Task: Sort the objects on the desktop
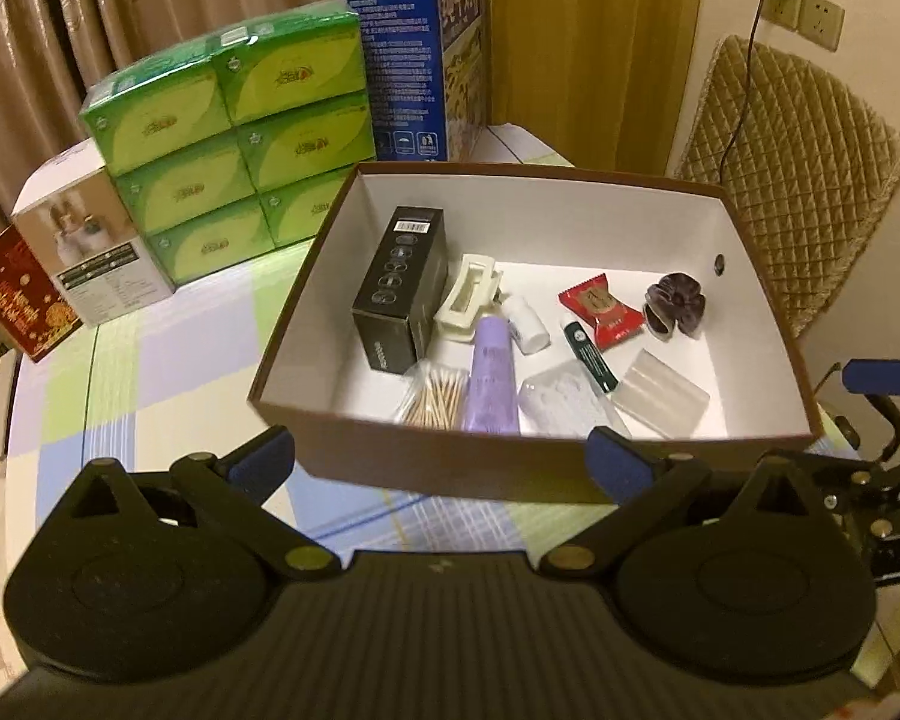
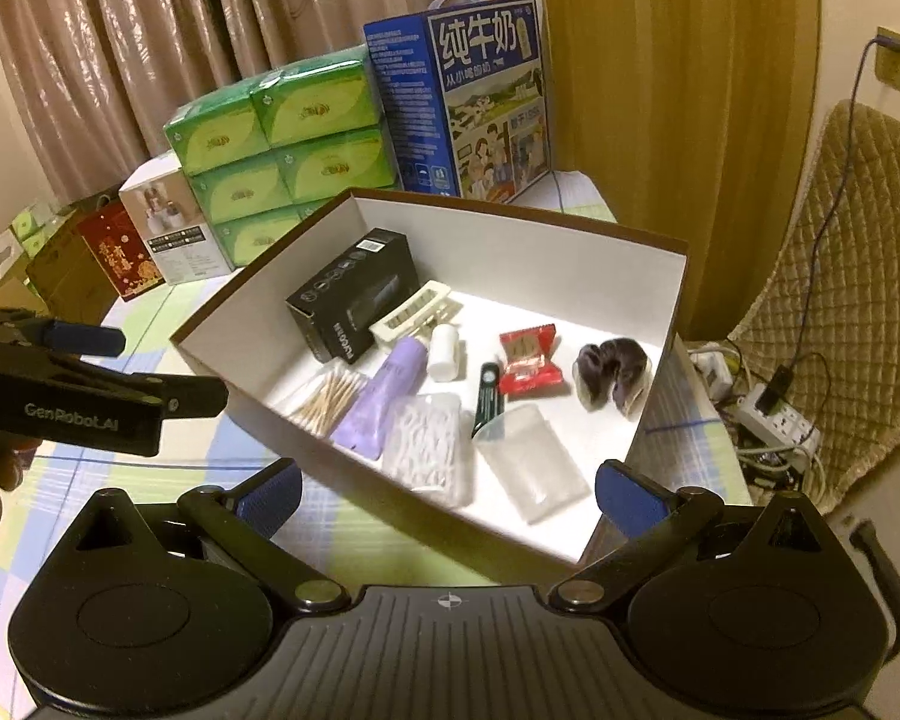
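Both tongs spread wide and empty: left gripper (image 1: 441, 459) and right gripper (image 2: 447, 495), blue-padded jaws apart with nothing between them, poised just short of the brown cardboard box with white lining (image 1: 768, 294).

Inside that box, gathered as sorted goods: black rectangular carton (image 1: 399, 288) against the left wall, cream plastic hair claw (image 1: 465, 300) touching it, lilac squeeze tube (image 1: 491, 381) and packet of wooden cotton swabs (image 1: 432, 402) by the near wall, small white bottle (image 1: 525, 327), dark green lip-balm stick (image 1: 588, 354), red foil snack packet (image 1: 600, 312), clear plastic pouch (image 1: 660, 399), and dark purple velvet scrunchie (image 1: 675, 303) toward the right wall. Probably laid flat and loosely so each stays reachable from above.

Sorting apparently finished or nearly so, judging by the bare checked tablecloth (image 1: 150, 372) left of the box.

Behind the box, hemmed in by stacked green tissue packs (image 1: 234, 138) and tall blue milk carton (image 2: 468, 102). Right of the box, table edge close. Best open room left of the box and above it.
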The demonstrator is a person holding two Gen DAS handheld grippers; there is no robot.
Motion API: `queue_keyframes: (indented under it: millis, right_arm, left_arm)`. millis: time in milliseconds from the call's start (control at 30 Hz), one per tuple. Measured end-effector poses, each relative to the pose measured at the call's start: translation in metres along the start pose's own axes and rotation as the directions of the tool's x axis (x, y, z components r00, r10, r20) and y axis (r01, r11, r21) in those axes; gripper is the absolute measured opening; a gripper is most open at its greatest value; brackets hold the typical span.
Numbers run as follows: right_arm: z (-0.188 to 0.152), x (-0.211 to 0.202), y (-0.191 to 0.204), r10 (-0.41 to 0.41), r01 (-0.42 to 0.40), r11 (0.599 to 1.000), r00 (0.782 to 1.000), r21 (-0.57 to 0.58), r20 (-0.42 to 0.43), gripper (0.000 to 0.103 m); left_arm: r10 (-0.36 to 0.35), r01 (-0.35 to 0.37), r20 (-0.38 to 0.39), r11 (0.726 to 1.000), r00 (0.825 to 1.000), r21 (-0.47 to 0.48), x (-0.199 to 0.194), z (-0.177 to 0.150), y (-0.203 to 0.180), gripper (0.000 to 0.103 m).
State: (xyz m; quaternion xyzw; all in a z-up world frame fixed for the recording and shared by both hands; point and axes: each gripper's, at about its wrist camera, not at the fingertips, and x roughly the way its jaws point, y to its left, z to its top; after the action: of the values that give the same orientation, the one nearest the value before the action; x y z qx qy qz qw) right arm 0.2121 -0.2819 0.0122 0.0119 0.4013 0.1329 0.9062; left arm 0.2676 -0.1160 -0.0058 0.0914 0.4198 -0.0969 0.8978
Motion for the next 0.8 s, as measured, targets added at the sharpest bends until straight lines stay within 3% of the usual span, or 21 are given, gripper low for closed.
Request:
queue_keyframes:
  millis: [267, 800]
  right_arm:
    - [-0.016, -0.029, 0.028, -0.029, 0.028, 0.999, 0.999, 0.019, 0.036, 0.101]
    - [-0.064, -0.070, 0.078, -0.074, 0.073, 0.997, 0.997, 0.023, 0.037, 0.101]
  left_arm:
    - [-0.013, 0.014, 0.048, 1.000, 0.999, -0.001, -0.045, -0.028, 0.010, 0.102]
    - [-0.003, 0.002, 0.043, 1.000, 0.999, 0.011, -0.101, -0.087, 0.023, 0.102]
